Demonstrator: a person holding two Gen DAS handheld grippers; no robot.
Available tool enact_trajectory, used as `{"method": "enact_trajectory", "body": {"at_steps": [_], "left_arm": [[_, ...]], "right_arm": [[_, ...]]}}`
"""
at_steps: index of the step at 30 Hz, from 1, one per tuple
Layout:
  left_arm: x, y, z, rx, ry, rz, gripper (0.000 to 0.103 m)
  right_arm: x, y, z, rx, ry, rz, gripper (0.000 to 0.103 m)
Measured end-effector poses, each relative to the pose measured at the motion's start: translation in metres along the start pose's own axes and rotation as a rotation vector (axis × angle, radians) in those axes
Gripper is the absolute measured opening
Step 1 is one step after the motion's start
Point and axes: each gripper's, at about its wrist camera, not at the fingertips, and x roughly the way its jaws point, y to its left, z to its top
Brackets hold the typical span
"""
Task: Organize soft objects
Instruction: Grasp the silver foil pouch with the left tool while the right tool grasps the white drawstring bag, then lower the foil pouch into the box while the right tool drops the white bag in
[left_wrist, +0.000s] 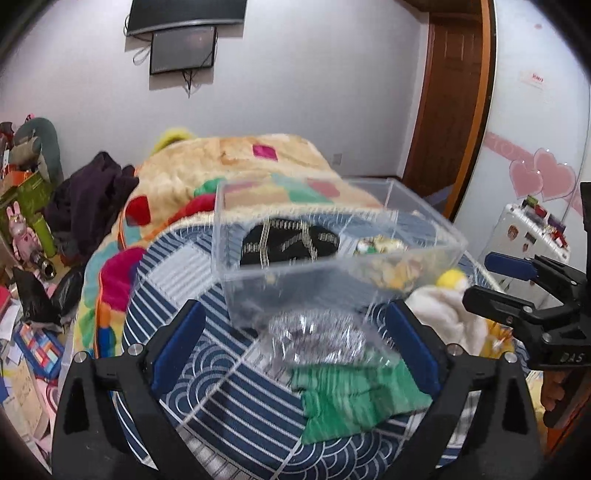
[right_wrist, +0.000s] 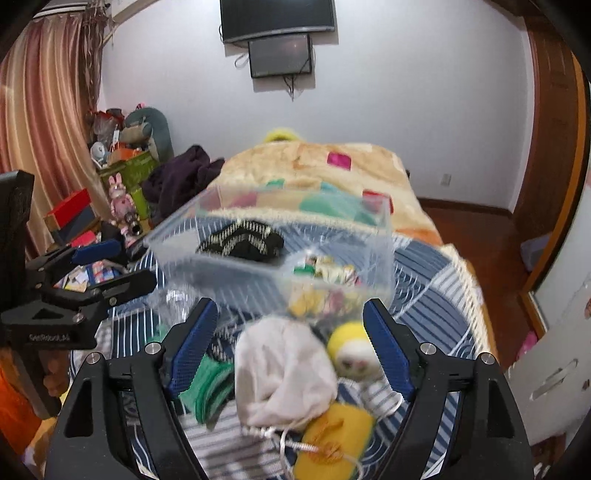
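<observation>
A clear plastic box (left_wrist: 406, 254) (right_wrist: 373, 258) with a divider sits on the bed and holds a black and gold item (left_wrist: 288, 243) (right_wrist: 243, 240) in one part and small yellow and white items (left_wrist: 384, 258) (right_wrist: 325, 280) in the other. My left gripper (left_wrist: 295, 354) is open above a silver sparkly item (left_wrist: 317, 336) and a green cloth (left_wrist: 354, 398). My right gripper (right_wrist: 291, 350) is open above a white drawstring pouch (right_wrist: 284, 373), a yellow-hooded doll (right_wrist: 351, 354) and a yellow pouch (right_wrist: 332, 439).
The blue and white patterned quilt (left_wrist: 236, 406) (right_wrist: 436, 288) covers the bed's near end, with a beige fleece blanket (left_wrist: 236, 158) behind. A dark garment (left_wrist: 92, 192) lies at the left. Clutter (left_wrist: 26, 221) fills the floor left of the bed. A wooden door (left_wrist: 450, 96) stands at the right.
</observation>
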Motion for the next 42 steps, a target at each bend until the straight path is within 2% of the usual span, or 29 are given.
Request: {"method": "enact_trajectory", "body": {"at_steps": [3,8,18,20,22,25,29,42], "left_arm": [[0.014,0.001,-0.011,-0.009,0.042,0.006,0.099],[0.029,0.002,-0.017,-0.027,0.059,0.037,0.096],[0.038,-0.002,-0.023,-0.052,0.095,-0.085,0.053],[0.036,-0.003,-0.023,-0.049,0.093,-0.09,0.047],[0.033,-0.004,-0.024,-0.042,0.086,-0.091,0.037],[0.026,-0.006,-0.024,-0.032,0.076,-0.095,0.03],[0.013,-0.007,-0.022,-0.019,0.059,-0.11,0.026],[-0.03,0.001,0.002,-0.044,-0.059,-0.112,0.024]], "right_arm": [[0.008,0.0,-0.014,0.021,0.046,0.021,0.079],[0.019,-0.002,-0.031,0.028,0.105,0.025,0.078],[0.028,-0.008,-0.041,0.041,0.139,0.025,0.056],[0.03,-0.008,-0.042,0.033,0.146,0.017,0.047],[0.032,-0.008,-0.043,0.023,0.15,0.011,0.04],[0.029,-0.009,-0.044,0.028,0.139,0.006,0.028],[0.021,-0.011,-0.04,0.043,0.11,0.013,0.021],[-0.032,-0.007,-0.008,0.044,-0.065,0.059,0.021]]}}
